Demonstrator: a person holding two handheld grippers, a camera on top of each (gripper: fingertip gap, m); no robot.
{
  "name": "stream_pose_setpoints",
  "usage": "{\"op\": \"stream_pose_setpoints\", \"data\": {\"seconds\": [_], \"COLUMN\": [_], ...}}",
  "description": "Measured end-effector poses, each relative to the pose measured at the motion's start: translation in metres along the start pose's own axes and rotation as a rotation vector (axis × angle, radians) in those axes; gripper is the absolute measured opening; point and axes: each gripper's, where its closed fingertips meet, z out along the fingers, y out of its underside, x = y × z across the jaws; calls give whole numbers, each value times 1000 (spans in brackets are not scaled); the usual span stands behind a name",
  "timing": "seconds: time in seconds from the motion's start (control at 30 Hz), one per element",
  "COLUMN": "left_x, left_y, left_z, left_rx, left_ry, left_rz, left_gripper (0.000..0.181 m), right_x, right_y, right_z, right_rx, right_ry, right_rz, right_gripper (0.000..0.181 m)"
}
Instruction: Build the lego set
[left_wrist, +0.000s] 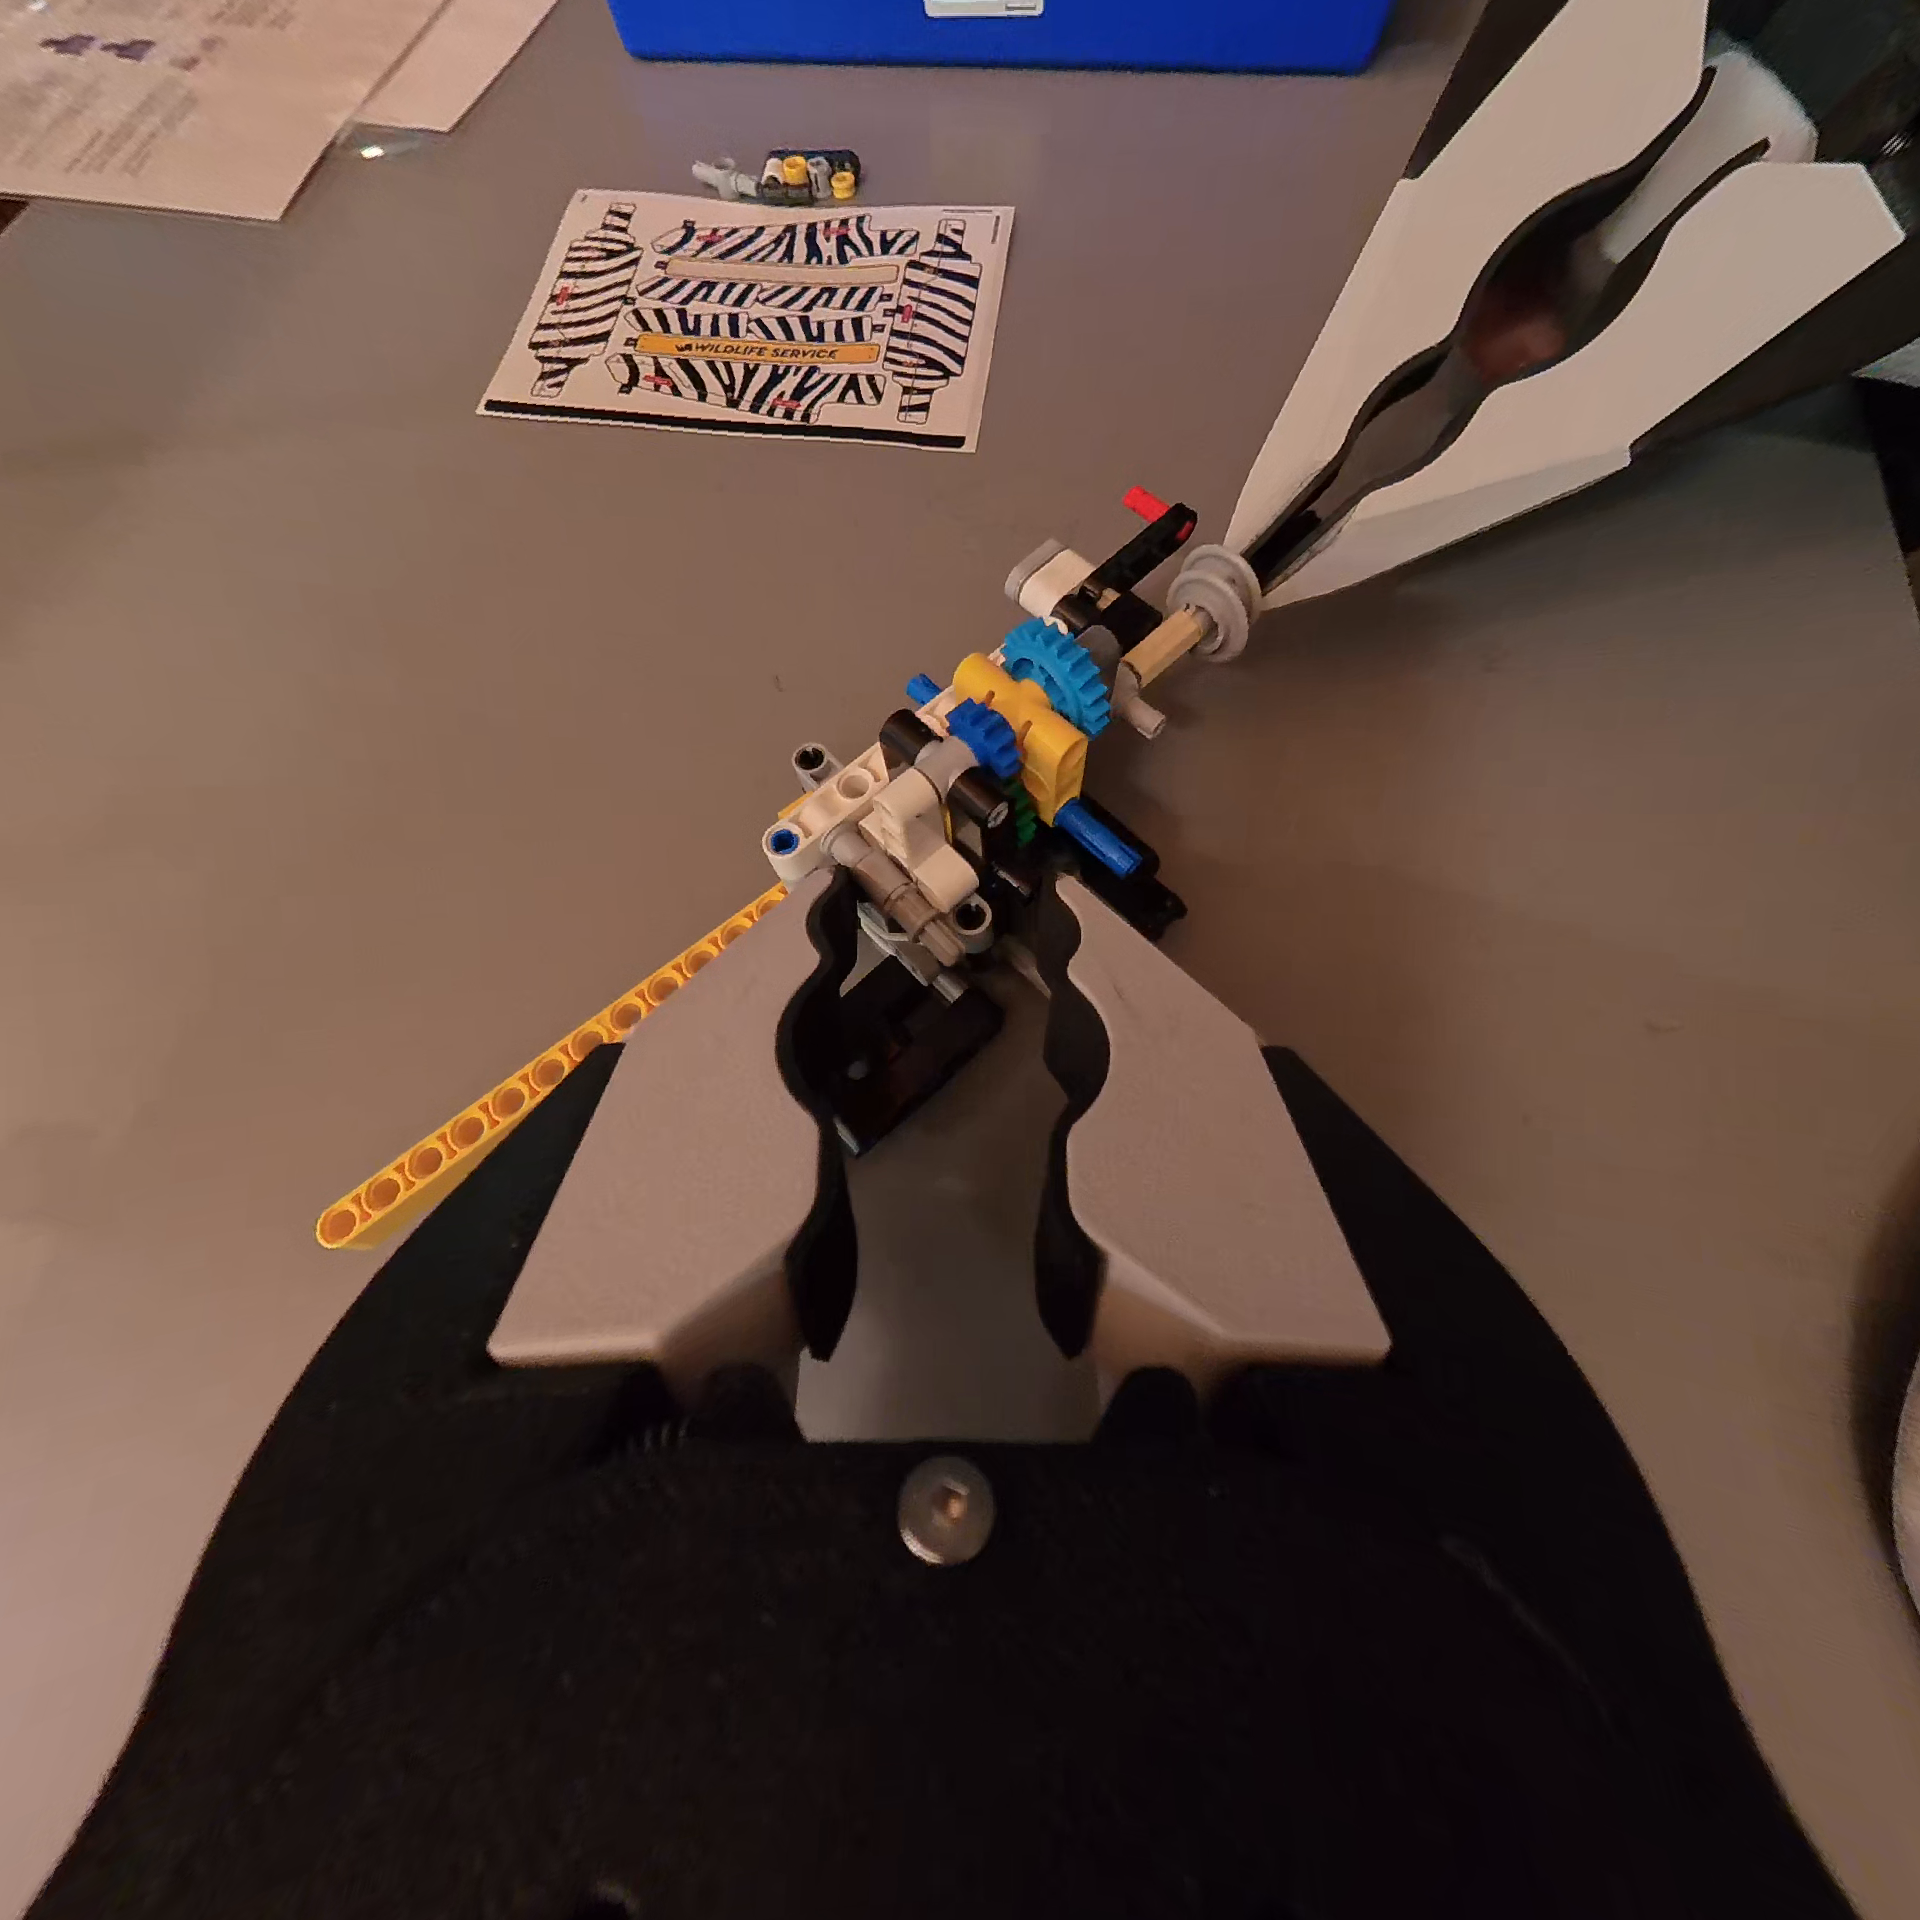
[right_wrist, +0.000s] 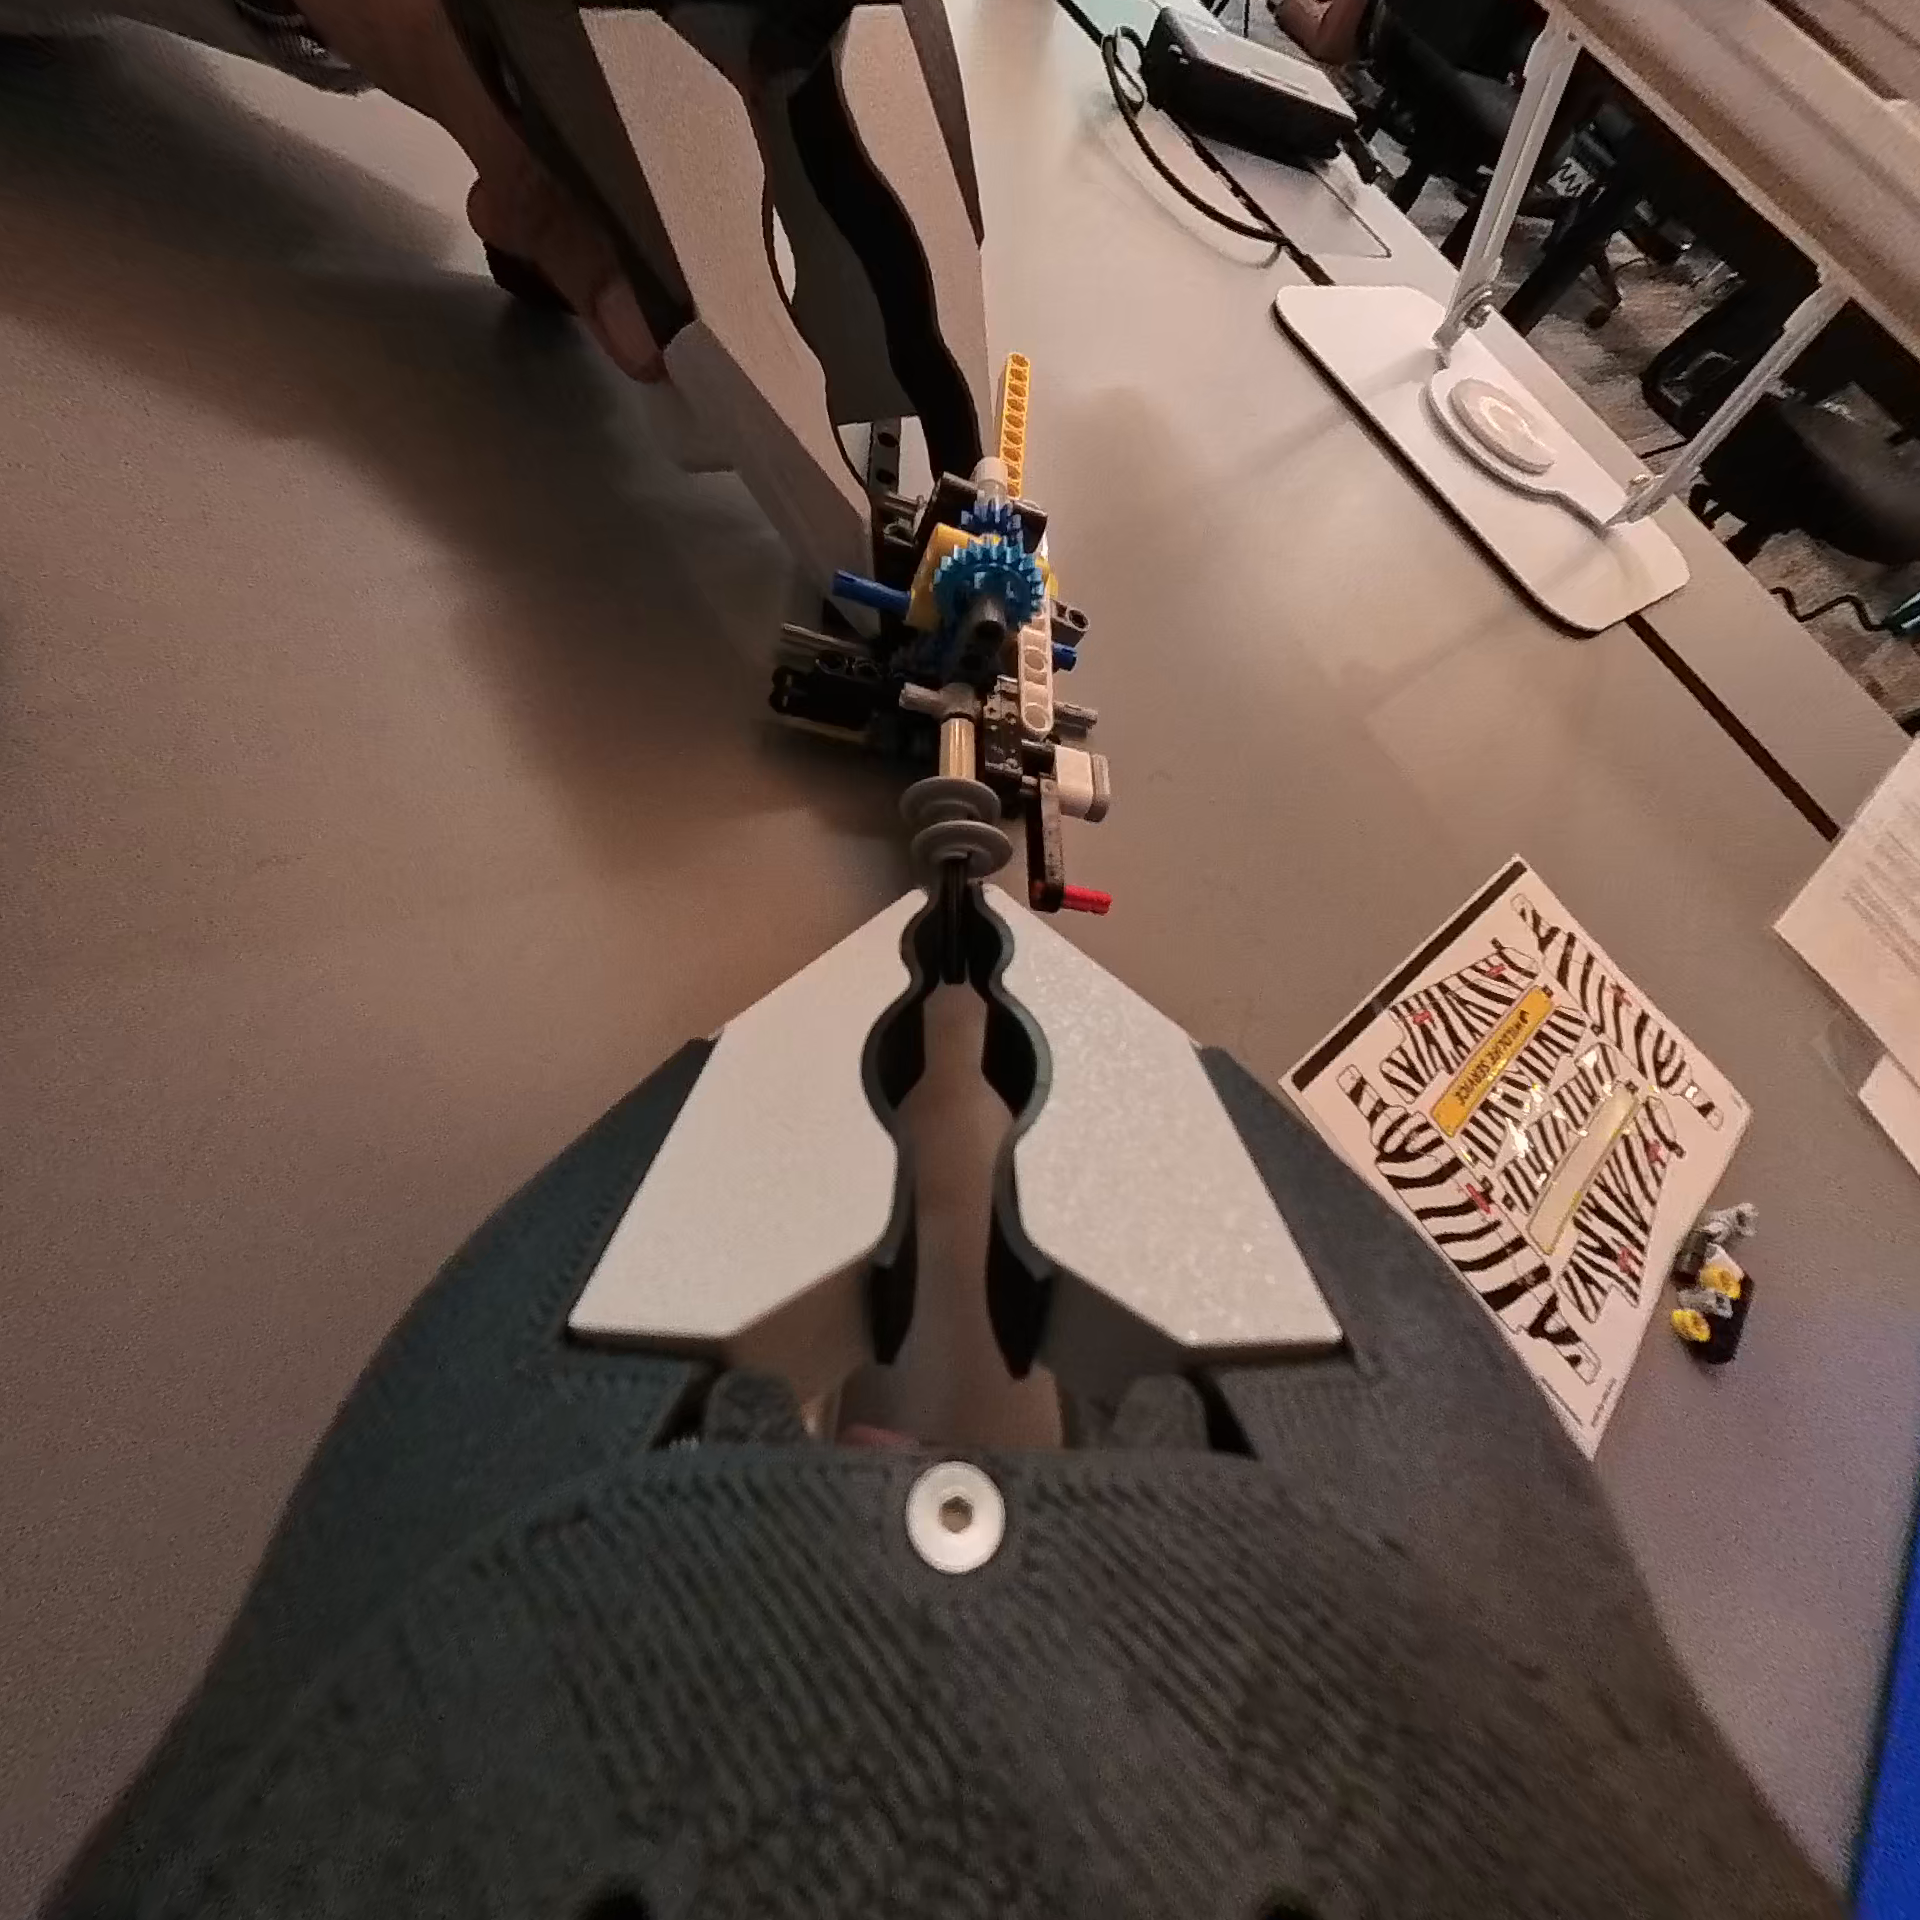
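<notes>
A partly built lego assembly (left_wrist: 997, 769) with blue gears, a yellow block, white and black parts and a long yellow beam (left_wrist: 540, 1070) rests on the grey table. My left gripper (left_wrist: 935, 914) is shut on its near end. My right gripper (right_wrist: 951, 914) is shut on a black axle (right_wrist: 954, 904) that runs through two grey pulley discs (right_wrist: 951, 821) into the assembly (right_wrist: 966, 623). The right gripper also shows at the right of the left wrist view (left_wrist: 1257, 561), tips against the grey discs (left_wrist: 1216, 613). The left gripper shows far off in the right wrist view (right_wrist: 914, 436).
A zebra-striped sticker sheet (left_wrist: 758, 317) lies beyond the assembly, with a small pile of loose lego parts (left_wrist: 790, 177) behind it. A blue bin (left_wrist: 997, 31) stands at the back, papers (left_wrist: 187, 94) at the back left. A white lamp base (right_wrist: 1486, 436) stands on the table.
</notes>
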Motion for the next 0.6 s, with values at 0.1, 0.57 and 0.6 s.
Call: {"op": "stream_pose_setpoints", "data": {"seconds": [0.1,0.57,0.6], "left_x": [0,0,0], "left_y": [0,0,0], "left_z": [0,1,1], "left_rx": [-1,-4,-4], "left_ry": [-4,-12,-12], "left_rz": [4,11,11], "left_gripper": [33,32,32], "right_x": [0,-2,-3], "right_y": [-2,1,2], "right_z": [0,2,2], "right_rx": [0,3,2], "right_ry": [-2,-8,-8], "right_rz": [3,16,16], "right_gripper": [3,1,2]}}
